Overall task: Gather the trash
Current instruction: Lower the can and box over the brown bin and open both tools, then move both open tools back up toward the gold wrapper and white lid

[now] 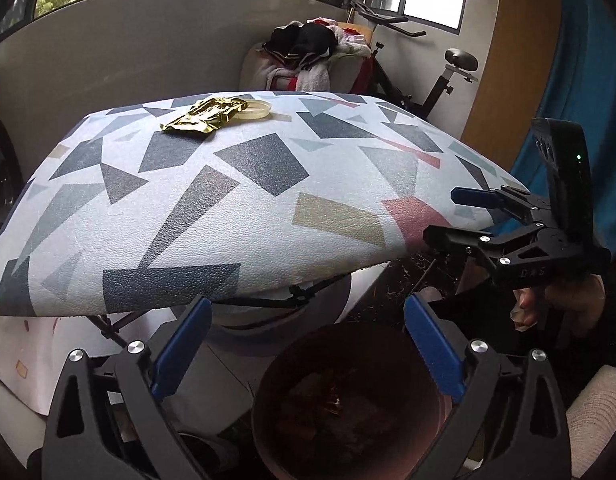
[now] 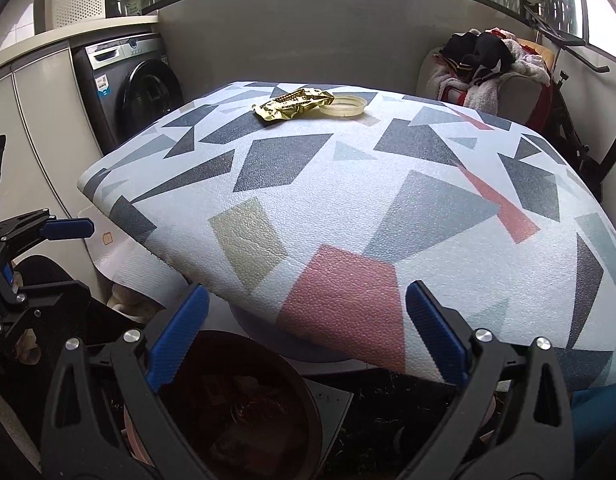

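my left gripper [image 1: 308,344] and right gripper [image 2: 308,340] tilt down, jaws wide and empty, over the brown bin [image 1: 347,400]; the table edge [image 1: 188,280] lies just ahead.

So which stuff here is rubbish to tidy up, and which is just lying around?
For the job:
- gold wrapper on the patterned table
- plastic ring lid beside it
- dark bin below the table edge
- left tool and right tool, both open and empty

Just lying about:
- washing machine
- clothes pile
- exercise bike

Crumpled gold wrapper [image 1: 202,115] touches ring lid [image 1: 256,109] (table's far side).
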### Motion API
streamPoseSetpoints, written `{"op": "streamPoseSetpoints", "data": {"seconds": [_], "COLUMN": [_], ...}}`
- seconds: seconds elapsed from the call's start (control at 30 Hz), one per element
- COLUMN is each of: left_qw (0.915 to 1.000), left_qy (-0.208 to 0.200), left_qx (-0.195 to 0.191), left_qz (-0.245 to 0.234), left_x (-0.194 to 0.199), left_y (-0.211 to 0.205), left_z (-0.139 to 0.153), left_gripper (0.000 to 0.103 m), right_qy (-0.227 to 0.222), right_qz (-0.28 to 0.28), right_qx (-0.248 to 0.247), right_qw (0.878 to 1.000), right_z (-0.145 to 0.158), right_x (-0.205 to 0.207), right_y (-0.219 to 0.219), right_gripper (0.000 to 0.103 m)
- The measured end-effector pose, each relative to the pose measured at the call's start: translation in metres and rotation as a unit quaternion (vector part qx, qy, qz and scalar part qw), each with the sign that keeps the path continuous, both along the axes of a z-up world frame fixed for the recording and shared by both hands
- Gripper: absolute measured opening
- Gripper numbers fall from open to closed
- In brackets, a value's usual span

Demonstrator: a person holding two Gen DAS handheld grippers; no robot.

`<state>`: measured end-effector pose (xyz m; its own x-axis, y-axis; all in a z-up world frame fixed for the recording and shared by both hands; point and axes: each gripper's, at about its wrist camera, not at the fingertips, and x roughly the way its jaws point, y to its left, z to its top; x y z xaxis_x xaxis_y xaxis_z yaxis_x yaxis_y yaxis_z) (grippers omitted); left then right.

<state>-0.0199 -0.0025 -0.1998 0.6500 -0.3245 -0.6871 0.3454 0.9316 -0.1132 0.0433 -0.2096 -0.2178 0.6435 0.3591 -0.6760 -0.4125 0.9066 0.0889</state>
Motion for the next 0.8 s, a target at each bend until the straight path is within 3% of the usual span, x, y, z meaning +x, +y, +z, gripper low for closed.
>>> {"op": "streamPoseSetpoints", "data": {"seconds": [0.37, 0.8], "left_qw": [0.9985, 0.9959], "left_qy": [0.004, -0.032], "left_qx": [-0.003, 0.013], "left_qz": [0.055, 0.084], "left_x": [0.009, 0.023], "left_y": [0.020, 0.040], "left_z": [0.003, 0.021], "left_gripper": [0.097, 0.097], "right_qy": [0.004, 0.016], "right_qz": [0.006, 0.011], "right_qx": [-0.009, -0.021], "right_qw": [1.000, 1.000], "right_z": [-0.002, -0.005], "right_x": [0.001, 0.006], "right_y": [0.005, 0.009], "right_gripper": [0.097, 0.097]}}
